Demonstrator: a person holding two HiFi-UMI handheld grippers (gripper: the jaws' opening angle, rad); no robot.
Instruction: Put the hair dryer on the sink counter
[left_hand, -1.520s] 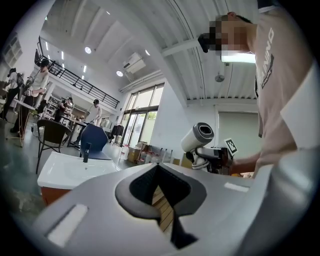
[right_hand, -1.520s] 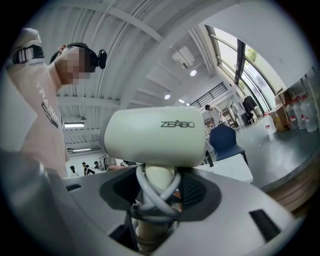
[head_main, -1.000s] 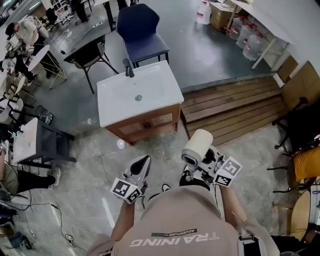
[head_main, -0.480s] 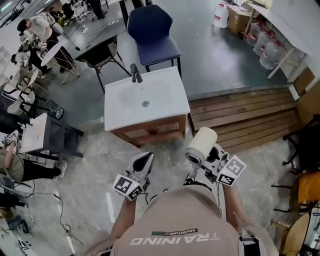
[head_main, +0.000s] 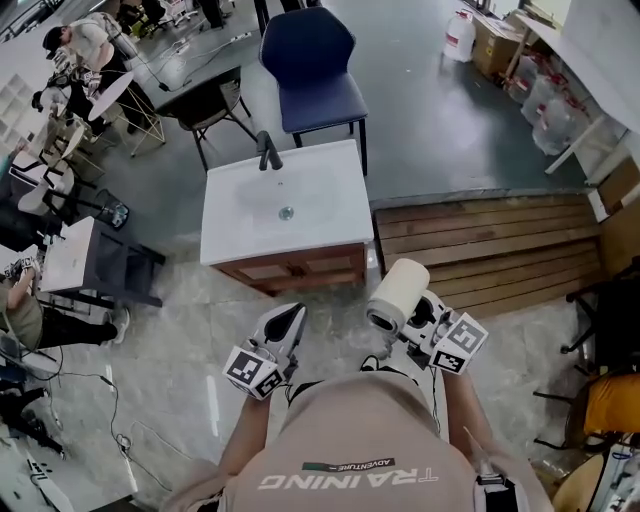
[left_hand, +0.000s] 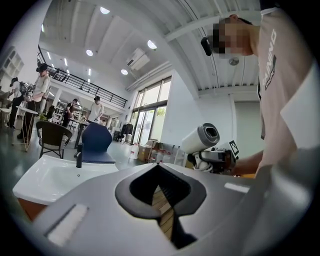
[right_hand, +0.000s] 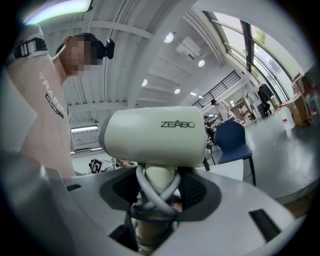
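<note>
Two tongs in head view, both short of the sink worktop's (head_main: 340, 215) near edge; hair dryer (head_main: 397, 293) sits in right tongs (head_main: 408, 325), off the worktop. 
Left gripper view: left tongs (left_hand: 159, 167) closed, empty. 
Right gripper view: right tongs clamped on hair dryer handle, barrel above.

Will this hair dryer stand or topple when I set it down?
Likely top-heavy: the hair dryer has a wide barrel over the narrow handle held in the right tongs, so it probably topples upright. Laid flat, the round barrel may roll.

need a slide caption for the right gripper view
Right gripper clamped on a cream hair dryer by its handle, cord looped round it, blue chair behind.
</note>
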